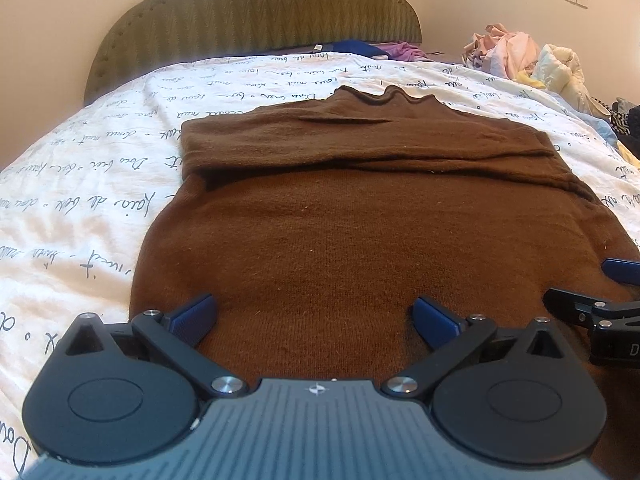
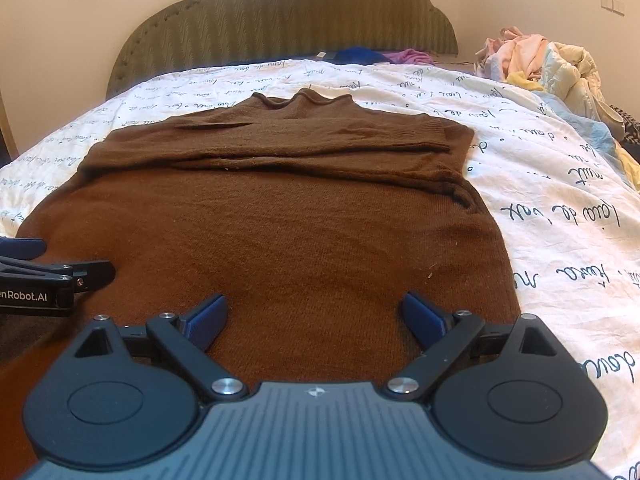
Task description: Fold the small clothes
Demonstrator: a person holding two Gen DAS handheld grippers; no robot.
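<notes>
A brown knit sweater (image 1: 360, 216) lies flat on the bed, collar toward the headboard, both sleeves folded across the chest. It also shows in the right wrist view (image 2: 280, 220). My left gripper (image 1: 314, 316) is open, low over the sweater's near hem on its left half. My right gripper (image 2: 316, 316) is open, low over the hem on the right half. Each gripper shows at the edge of the other's view: the right one (image 1: 600, 304) and the left one (image 2: 48, 276). Neither holds anything.
The sweater rests on a white bedsheet with dark script writing (image 1: 80, 184). A green padded headboard (image 1: 256, 12) stands behind. A pile of pale clothes (image 2: 540, 60) lies at the far right, and blue and purple cloth (image 2: 372, 56) by the headboard.
</notes>
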